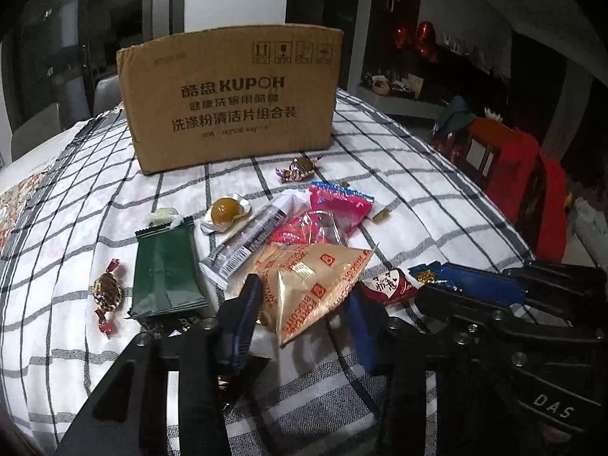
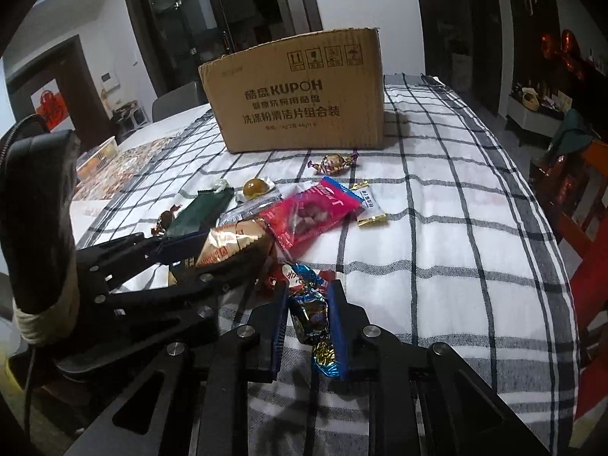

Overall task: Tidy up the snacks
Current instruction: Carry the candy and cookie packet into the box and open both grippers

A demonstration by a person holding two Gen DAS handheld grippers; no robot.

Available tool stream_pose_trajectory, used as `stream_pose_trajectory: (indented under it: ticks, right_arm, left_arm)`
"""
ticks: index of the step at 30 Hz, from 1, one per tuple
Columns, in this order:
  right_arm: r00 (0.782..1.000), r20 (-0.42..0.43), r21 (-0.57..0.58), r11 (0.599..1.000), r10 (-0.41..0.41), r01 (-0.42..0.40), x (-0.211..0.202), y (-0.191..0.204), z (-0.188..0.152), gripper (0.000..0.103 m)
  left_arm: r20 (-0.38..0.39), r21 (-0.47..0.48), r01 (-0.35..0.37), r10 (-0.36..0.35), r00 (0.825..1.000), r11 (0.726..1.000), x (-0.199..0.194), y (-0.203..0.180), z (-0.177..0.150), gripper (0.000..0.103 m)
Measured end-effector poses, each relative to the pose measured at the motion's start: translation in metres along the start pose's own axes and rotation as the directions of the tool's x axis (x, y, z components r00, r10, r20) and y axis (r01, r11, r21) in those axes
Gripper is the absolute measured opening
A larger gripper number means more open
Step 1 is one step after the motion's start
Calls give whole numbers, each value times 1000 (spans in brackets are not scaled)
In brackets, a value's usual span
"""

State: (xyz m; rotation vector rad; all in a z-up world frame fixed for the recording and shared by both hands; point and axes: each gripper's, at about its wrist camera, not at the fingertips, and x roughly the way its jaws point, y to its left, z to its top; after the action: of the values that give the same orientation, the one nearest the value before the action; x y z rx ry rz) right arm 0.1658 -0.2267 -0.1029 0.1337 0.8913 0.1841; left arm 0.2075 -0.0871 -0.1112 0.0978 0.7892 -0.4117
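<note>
Both hands are picking: the right gripper point(image 2: 308, 317) has its fingers clamped on a blue-wrapped candy point(image 2: 309, 313) just above the worktop point(image 2: 456, 228), while the left gripper point(image 1: 304, 296) pinches the tan biscuit packet point(image 1: 315, 277) in the snack pile. Next, probably lift and carry both to the cardboard box point(image 2: 300, 91) behind.

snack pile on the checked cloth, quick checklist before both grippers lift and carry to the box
1. Right gripper clamped on the blue-wrapped candy: ok, both pads press it.
2. Left gripper around the tan biscuit bag: the bag sits between the fingers, but firm contact on both sides: cannot tell.
3. Bag free of neighbours: not ok, it overlaps the pink packet and the silver bar wrapper.
4. Cardboard box upright and reachable behind the pile: ok.
5. Box top open: cannot tell, only its front face shows.
6. The two grippers apart: ok, close but not touching.
</note>
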Motion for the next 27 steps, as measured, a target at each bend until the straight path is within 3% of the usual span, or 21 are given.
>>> stream_pose_trajectory:
  ticks: [15,27]
  right_arm:
    - [994,107,7,1000,-18,17,-32,8,19,22]
    - [974,228,-32,999,18,-11,-53,25,58,22]
  left_arm:
    - [125,-21,-22,24,992,1000,-54,3,20,35]
    - [235,-24,-68,72,969,997,-92,14,51,34]
